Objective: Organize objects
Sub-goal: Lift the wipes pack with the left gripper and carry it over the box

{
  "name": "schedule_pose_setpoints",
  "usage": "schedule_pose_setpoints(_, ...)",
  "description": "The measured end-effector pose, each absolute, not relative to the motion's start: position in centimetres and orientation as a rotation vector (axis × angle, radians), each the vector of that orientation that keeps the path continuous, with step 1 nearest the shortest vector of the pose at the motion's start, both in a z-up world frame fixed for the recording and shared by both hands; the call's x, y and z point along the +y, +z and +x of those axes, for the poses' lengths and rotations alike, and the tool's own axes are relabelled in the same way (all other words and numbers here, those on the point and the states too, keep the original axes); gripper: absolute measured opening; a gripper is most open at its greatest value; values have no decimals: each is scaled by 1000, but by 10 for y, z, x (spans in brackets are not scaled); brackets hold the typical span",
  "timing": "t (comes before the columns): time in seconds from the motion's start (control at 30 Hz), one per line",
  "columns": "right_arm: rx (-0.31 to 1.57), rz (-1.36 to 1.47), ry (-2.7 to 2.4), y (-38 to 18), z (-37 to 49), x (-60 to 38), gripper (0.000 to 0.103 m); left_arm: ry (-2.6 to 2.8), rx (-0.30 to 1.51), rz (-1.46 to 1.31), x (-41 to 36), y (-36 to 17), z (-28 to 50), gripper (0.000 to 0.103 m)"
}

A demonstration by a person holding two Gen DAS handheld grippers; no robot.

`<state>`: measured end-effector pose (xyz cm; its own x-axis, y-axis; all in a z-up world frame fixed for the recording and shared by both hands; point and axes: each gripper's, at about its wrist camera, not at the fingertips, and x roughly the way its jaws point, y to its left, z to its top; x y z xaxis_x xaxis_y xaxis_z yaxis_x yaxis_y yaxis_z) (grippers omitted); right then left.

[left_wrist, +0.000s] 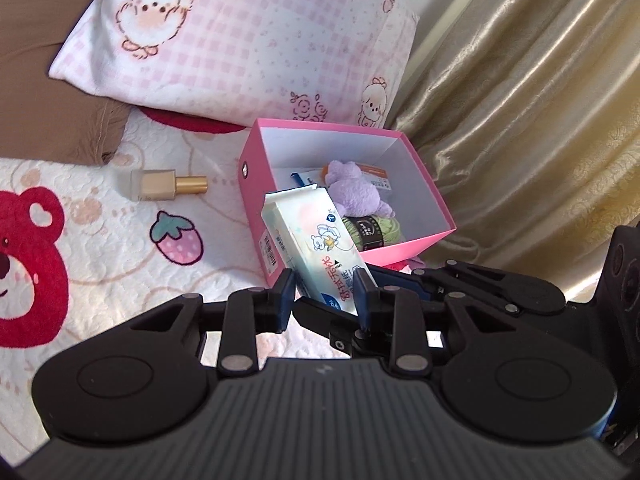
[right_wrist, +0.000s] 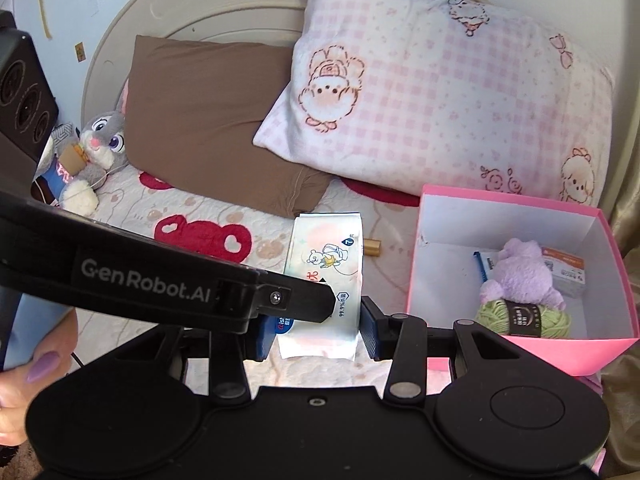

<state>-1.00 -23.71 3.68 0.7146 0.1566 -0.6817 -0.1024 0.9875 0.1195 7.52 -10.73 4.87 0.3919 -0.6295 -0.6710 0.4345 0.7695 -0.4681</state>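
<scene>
Left gripper [left_wrist: 325, 294]: seen low centre of the left wrist view, clenched on the near end of the wipes pack [left_wrist: 316, 240], which is squeezed between both pads.
Pack, left view: held tilted, its far end rising toward the centre of the frame, in front of the near left corner of the pink box [left_wrist: 352, 184].
Box contents, left view: a purple plush [left_wrist: 356, 194] and green yarn [left_wrist: 374, 228] are seen inside, right of centre.
Bottle [left_wrist: 168, 185]: lying on the bedspread [left_wrist: 100, 248], left of the box and well apart from the pack.
Right gripper [right_wrist: 318, 330]: seen low centre of the right wrist view, closed on the same pack [right_wrist: 326, 272] at its near end, one pad on each long edge.
Pack, right view: at frame centre, clear of the bedspread, left of the box [right_wrist: 520, 344].
Crossing arm: the left gripper's body is laid across the lower left of the right view, over the pack's near left corner.
Risk: the soft pack could sag or slip if the two grips pull unevenly.
Risk: the pack could catch the box wall and tip it, the box being light card.
Risk: little free floor is left beside the plush and yarn.
</scene>
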Motion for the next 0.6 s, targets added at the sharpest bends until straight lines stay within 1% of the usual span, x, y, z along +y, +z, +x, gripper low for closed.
schedule_pose_setpoints(0.2,700,49,66,35,-7,-256,47,-707,923,-213,-138,48,91,29)
schedule_pose_setpoints(0.43,687,58,-13,29,5,-288,47,-757,947,-277,-178,39,119,29)
schedule_pose_setpoints(0.6,663,105,-97,15,10,-322,47,-796,957,-287,-220,24,137,29)
